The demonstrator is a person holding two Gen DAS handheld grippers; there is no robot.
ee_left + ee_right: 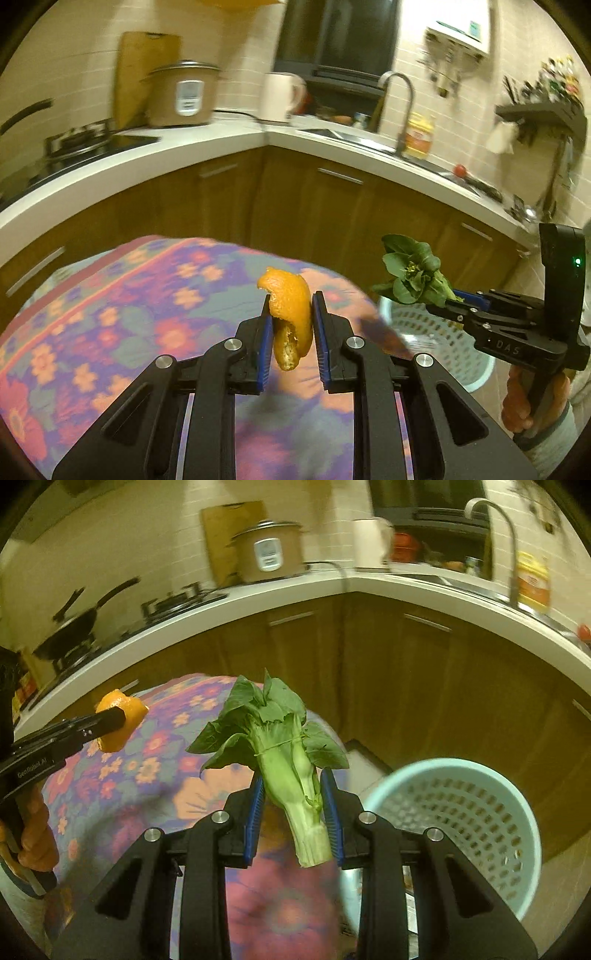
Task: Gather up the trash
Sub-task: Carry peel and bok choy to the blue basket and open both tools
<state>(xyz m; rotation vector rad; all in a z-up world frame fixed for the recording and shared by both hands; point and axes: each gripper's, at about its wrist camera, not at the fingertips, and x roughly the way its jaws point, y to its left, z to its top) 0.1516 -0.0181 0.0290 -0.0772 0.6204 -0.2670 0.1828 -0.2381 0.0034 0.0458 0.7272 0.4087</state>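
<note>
The left gripper [291, 314] is clamping an orange peel [290, 317] at frame center, above the floral cloth [110, 314]. The right gripper [295, 797] is clamping a bok choy [284, 760] at center, with the basket [461, 827] sitting at lower right.

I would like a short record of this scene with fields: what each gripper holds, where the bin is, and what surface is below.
left gripper: shut on curled orange peel
right gripper: shut on green leafy vegetable stalk
bin: pale blue perforated plastic basket, on the floor, right of the table, beside the brown cabinets
surface below: table with purple flowered cloth
peel and vegetable: both in the air, not yet over the basket
background: white kitchen counter with a rice cooker
</note>
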